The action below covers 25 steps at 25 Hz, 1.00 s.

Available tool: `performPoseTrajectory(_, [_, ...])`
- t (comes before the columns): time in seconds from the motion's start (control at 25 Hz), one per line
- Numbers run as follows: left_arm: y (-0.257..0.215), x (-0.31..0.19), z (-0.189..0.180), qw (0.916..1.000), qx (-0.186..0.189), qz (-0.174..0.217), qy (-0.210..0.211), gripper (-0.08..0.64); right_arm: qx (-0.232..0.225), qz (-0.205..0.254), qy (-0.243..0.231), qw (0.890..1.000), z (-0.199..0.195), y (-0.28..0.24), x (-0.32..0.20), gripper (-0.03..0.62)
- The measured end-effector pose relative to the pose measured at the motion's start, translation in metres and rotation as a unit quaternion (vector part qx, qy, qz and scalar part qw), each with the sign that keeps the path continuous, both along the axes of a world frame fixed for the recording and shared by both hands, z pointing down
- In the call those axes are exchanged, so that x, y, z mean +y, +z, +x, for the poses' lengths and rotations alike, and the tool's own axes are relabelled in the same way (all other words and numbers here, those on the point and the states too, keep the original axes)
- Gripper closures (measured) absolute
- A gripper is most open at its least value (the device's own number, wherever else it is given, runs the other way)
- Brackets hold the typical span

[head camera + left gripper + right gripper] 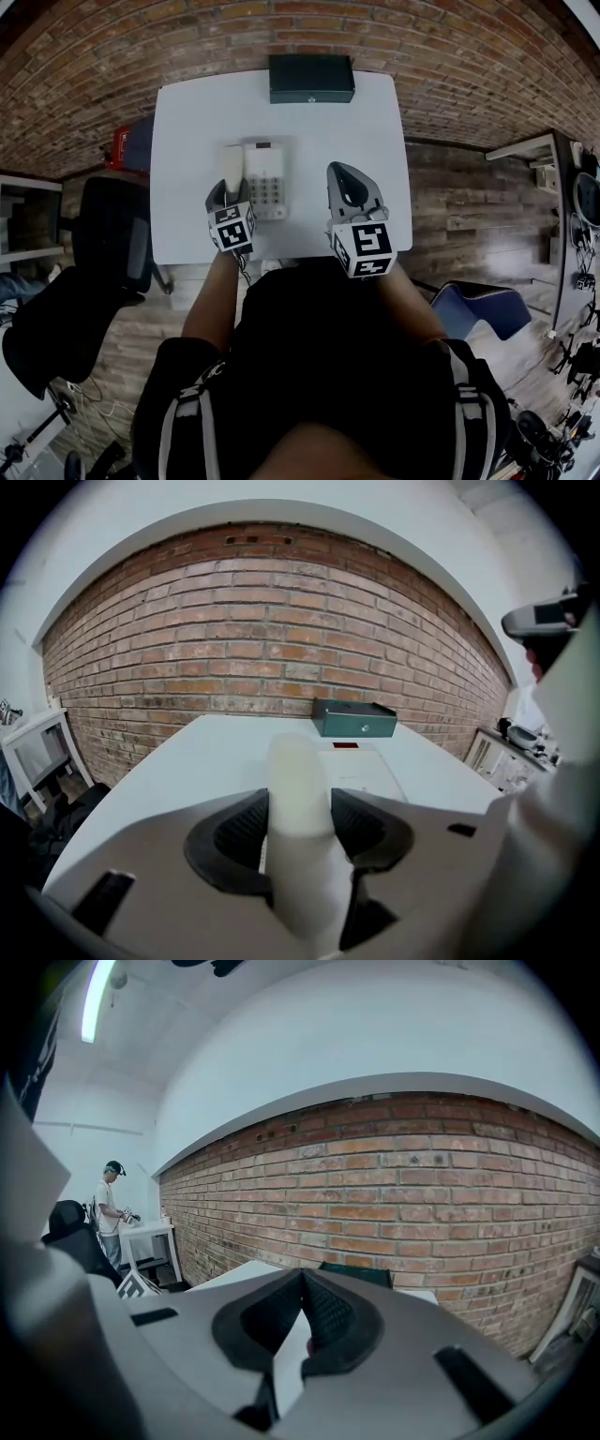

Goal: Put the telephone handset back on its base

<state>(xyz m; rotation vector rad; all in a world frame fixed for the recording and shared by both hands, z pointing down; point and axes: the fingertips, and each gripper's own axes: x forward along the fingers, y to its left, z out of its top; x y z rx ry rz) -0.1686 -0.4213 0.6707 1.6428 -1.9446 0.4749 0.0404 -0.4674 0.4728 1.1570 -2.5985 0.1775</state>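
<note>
A cream telephone handset [300,827] is clamped between the jaws of my left gripper [300,832], which is shut on it. The handset points away from me. In the head view the handset [232,164] lies along the left side of the white telephone base [266,178], with the left gripper [228,195] at its near end. Whether it touches the base I cannot tell. The base [364,766] with its small red window lies just ahead on the white table [187,122]. My right gripper [345,176] hovers right of the base, shut and empty, its tips [302,1279] meeting.
A dark green box [311,78] stands at the table's far edge against the brick wall. A black office chair [112,244] is left of the table and a blue seat [483,305] is at the right. A person [110,1206] stands far off by a white desk.
</note>
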Motion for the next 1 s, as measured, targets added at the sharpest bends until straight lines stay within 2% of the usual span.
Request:
performPoseTrajectory(0.12, [0.0, -0.001, 0.001, 1.0, -0.003, 0.0, 0.007, 0.347, 0.0, -0.002, 0.0, 1.0, 0.001, 0.001, 0.001, 0.598])
performPoseTrajectory(0.24, [-0.008, -0.003, 0.008, 0.9994, -0.01, 0.019, 0.029, 0.322, -0.002, -0.001, -0.001, 1.0, 0.001, 0.001, 0.005, 0.598])
performPoseTrajectory(0.36, [-0.026, -0.001, 0.003, 0.9987, -0.036, 0.032, 0.014, 0.313, -0.007, 0.002, -0.003, 1.0, -0.001, 0.001, 0.005, 0.597])
performPoseTrajectory(0.4, [-0.034, 0.0, -0.001, 0.9983, -0.05, 0.031, 0.001, 0.329, -0.01, 0.003, -0.002, 1.0, -0.001, 0.0, 0.005, 0.597])
performPoseTrajectory(0.56, [-0.078, 0.009, -0.012, 0.9938, -0.077, 0.062, -0.052, 0.554, -0.026, 0.01, 0.005, 1.0, 0.002, -0.006, 0.001, 0.598])
performPoseTrajectory(0.68, [-0.113, 0.007, -0.007, 0.9903, -0.089, 0.092, -0.055, 0.558, -0.064, 0.02, 0.013, 0.998, 0.007, -0.018, -0.005, 0.598])
performPoseTrajectory(0.8, [-0.153, 0.002, 0.005, 0.9874, -0.076, 0.133, -0.04, 0.558, -0.11, 0.028, 0.026, 0.993, 0.013, -0.033, -0.014, 0.598])
performPoseTrajectory(1.0, [-0.216, 0.001, 0.031, 0.9803, -0.061, 0.188, -0.011, 0.559, -0.128, 0.063, 0.036, 0.989, 0.022, -0.05, -0.023, 0.598])
